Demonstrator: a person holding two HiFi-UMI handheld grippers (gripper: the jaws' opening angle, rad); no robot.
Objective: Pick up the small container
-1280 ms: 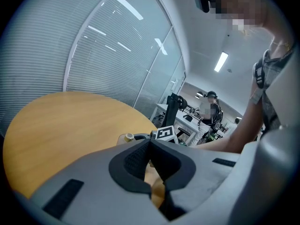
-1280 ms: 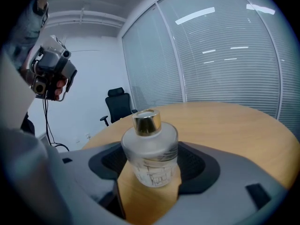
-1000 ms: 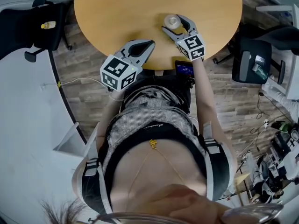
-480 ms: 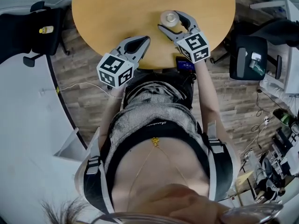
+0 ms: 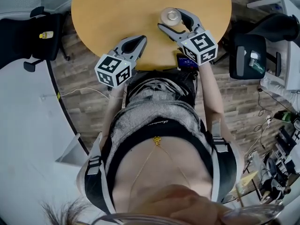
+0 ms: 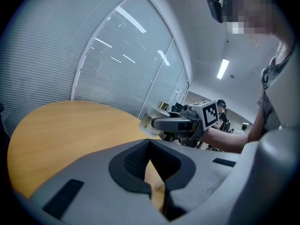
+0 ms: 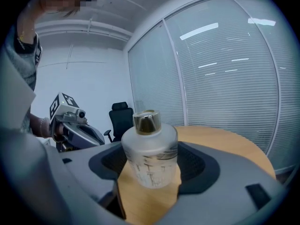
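The small container (image 5: 170,16) is a frosted glass bottle with a gold cap (image 7: 146,121), standing upright on the round wooden table (image 5: 117,8) near its front right. My right gripper (image 5: 171,19) is open, one jaw on each side of the bottle (image 7: 151,156); I cannot tell whether the pads touch it. My left gripper (image 5: 138,41) is shut with nothing in it, over the table's front edge to the left of the bottle. In the left gripper view my left gripper (image 6: 150,144) points over the tabletop, with the right gripper (image 6: 180,123) ahead of it.
A dark phone-like device (image 5: 185,62) lies at the table's near edge under my right wrist. A black office chair (image 5: 26,32) with a yellow item (image 5: 45,34) stands at the left, another chair (image 5: 251,55) at the right. White desk surface curves along the left.
The right gripper still brackets the standing bottle, and the left gripper has drifted a little left. The head camera has shifted slightly.
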